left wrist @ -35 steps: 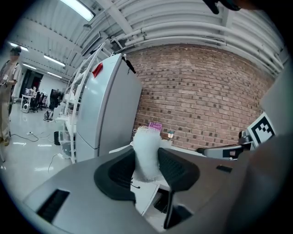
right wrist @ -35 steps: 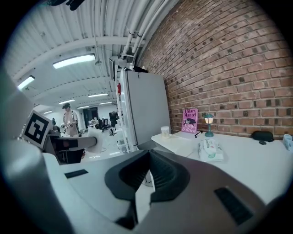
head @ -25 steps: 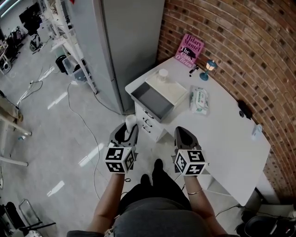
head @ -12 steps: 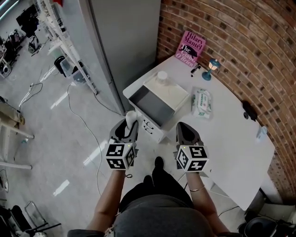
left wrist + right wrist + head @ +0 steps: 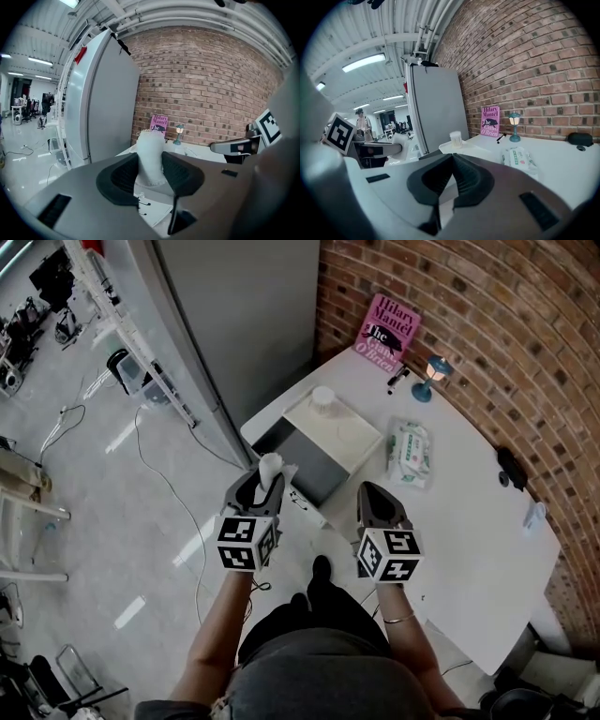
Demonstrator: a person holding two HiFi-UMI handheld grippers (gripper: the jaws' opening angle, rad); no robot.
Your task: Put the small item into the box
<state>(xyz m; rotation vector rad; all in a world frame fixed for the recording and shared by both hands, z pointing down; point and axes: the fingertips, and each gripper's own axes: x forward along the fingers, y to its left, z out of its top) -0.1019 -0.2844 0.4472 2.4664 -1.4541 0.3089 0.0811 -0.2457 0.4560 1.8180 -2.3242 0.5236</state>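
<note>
A small white, soft-looking item point(image 5: 270, 467) stands upright between the jaws of my left gripper point(image 5: 263, 484), which is shut on it. In the left gripper view the white item point(image 5: 150, 157) fills the gap between the dark pads. The grey open box point(image 5: 314, 463) sits at the near corner of the white table point(image 5: 459, 521), with a white lid point(image 5: 337, 432) lying over its far part. The held item hangs just off the box's near-left corner. My right gripper point(image 5: 372, 493) hovers over the table's front edge; in the right gripper view its jaws point(image 5: 451, 158) are shut and hold nothing.
A round white container point(image 5: 323, 397) stands on the lid. On the table lie a wipes pack point(image 5: 410, 454), a pink book point(image 5: 388, 329) leaning on the brick wall, a small lamp point(image 5: 434, 371) and a black object point(image 5: 511, 468). A tall grey cabinet point(image 5: 244, 324) stands left of the table.
Both grippers have come closer to the table. The left one, still holding the white item, now sits by the box's near corner.
</note>
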